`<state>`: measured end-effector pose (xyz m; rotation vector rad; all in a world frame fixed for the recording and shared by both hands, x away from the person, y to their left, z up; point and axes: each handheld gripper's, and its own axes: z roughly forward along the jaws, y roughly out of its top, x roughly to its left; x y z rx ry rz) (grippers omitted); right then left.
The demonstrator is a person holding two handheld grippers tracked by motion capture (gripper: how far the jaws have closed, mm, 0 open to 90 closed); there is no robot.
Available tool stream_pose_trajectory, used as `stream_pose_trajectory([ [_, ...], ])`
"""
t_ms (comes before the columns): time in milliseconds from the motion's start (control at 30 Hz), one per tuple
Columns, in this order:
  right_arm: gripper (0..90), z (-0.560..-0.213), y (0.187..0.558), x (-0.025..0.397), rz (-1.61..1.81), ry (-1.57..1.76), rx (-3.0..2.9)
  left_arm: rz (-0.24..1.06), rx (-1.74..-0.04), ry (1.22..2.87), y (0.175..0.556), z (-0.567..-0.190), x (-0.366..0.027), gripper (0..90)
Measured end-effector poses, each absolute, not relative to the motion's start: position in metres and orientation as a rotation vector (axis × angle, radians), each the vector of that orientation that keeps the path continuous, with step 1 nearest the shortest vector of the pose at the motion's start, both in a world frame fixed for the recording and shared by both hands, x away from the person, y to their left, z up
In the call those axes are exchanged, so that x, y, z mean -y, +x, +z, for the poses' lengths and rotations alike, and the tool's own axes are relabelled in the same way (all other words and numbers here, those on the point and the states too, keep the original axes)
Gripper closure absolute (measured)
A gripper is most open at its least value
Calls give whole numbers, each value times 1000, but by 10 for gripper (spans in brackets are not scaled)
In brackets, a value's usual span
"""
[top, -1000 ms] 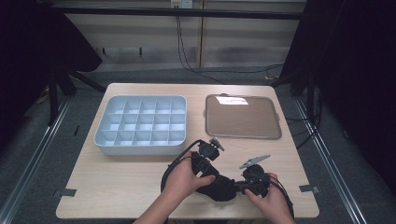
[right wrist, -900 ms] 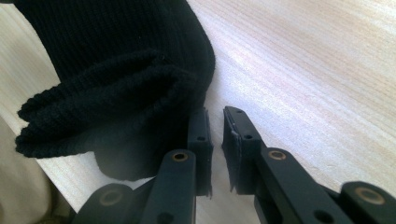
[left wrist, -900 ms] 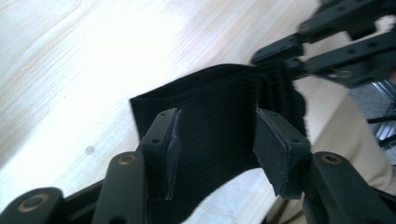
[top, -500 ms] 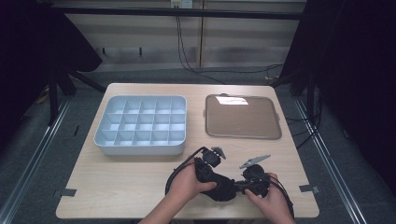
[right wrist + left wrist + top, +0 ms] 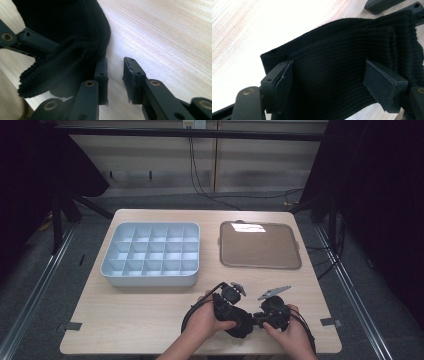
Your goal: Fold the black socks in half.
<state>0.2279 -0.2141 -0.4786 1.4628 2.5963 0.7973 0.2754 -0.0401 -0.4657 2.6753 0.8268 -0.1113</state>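
I count two grippers, one black knitted cloth, one compartment tray and one flat brown tray. Nearest me, at the table's 6 o'clock edge, the black cloth [image 5: 241, 322] lies bunched between my two hands. My left gripper [image 5: 329, 80] stands with its jaws spread wide, the ribbed cloth lying folded between the two pads; the pads [image 5: 380, 83] look apart from the fabric's sides, though I cannot tell for sure. My right gripper [image 5: 114, 75] has its jaws parted by a narrow gap over bare wood, the cloth touching the outside of one jaw, nothing held between them.

Bare tabletop [image 5: 125, 315] runs toward 9 o'clock. Farther off, the grey compartment tray [image 5: 151, 280] sits at 11 o'clock and the brown tray [image 5: 260, 245] at 1 o'clock, a strip of bare wood between them.
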Motion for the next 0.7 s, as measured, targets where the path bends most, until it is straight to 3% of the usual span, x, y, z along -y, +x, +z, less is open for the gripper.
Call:
stream_pose_trajectory([
  [267, 684, -478, 228, 218, 794, 1476, -2571, -115, -817, 2640, 281, -451, 29, 231],
  [700, 676, -478, 229, 218, 788, 1471, -2566, -96, -996, 2587, 298, -442, -9, 248],
])
